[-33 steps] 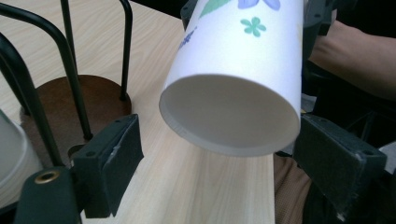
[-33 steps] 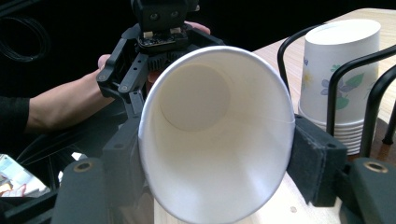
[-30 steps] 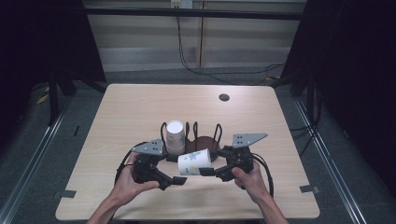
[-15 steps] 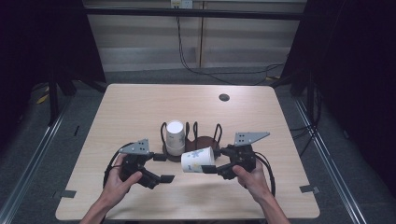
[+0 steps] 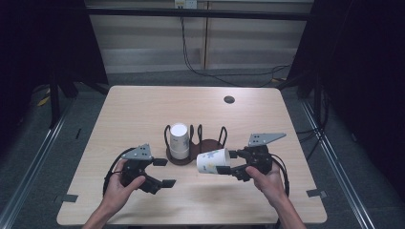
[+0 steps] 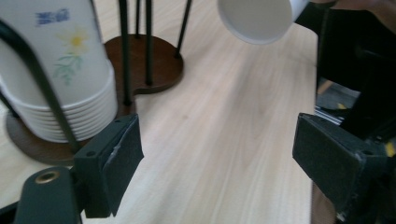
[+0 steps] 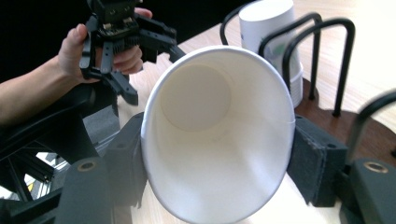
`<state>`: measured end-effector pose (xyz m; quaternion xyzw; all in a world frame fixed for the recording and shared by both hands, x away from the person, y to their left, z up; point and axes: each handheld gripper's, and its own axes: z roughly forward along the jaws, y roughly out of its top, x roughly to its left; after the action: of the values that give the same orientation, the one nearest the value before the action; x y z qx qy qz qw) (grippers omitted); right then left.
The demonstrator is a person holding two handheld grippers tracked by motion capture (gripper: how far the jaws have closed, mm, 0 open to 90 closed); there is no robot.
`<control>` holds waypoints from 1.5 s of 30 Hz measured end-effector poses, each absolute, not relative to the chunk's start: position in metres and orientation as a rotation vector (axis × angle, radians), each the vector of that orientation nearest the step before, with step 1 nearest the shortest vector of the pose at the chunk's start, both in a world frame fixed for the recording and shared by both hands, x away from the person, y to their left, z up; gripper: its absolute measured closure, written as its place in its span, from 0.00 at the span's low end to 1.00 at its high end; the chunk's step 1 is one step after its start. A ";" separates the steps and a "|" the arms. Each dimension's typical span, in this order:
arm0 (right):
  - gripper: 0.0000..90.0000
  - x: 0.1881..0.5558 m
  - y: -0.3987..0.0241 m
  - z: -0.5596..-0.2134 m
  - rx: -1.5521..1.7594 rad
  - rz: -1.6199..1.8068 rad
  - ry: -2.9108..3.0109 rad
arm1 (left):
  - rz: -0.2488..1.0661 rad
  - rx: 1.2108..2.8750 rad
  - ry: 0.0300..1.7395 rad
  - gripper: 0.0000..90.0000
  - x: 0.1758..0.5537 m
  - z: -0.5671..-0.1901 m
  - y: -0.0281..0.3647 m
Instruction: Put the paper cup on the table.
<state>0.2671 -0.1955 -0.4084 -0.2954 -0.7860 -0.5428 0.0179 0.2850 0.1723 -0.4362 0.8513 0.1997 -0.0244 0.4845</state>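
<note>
Squeezing a smooth paper cup (image 5: 213,161) oval, the right gripper (image 5: 228,162) grips while the left gripper (image 5: 164,172) fingers gape empty.

We see a light wooden table (image 5: 143,109) with a dark round grommet (image 5: 229,99) near its far edge; cables (image 5: 191,52) hang down the wall behind.
</note>
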 end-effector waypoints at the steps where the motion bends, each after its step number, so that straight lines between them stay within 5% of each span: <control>1: 0.34 0.267 -0.197 -0.409 -0.918 -1.677 -2.447 | -0.054 2.074 0.491 0.18 0.285 -0.437 0.173; 45: 0.33 0.282 -0.255 -0.389 -1.180 -1.355 -2.658 | -0.030 2.087 0.533 0.18 0.288 -0.447 0.191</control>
<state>0.2815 -0.2553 -0.3890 -0.3676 -0.8280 -0.4221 -0.0331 0.2879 0.1906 -0.4466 0.8530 0.2179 -0.0123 0.4741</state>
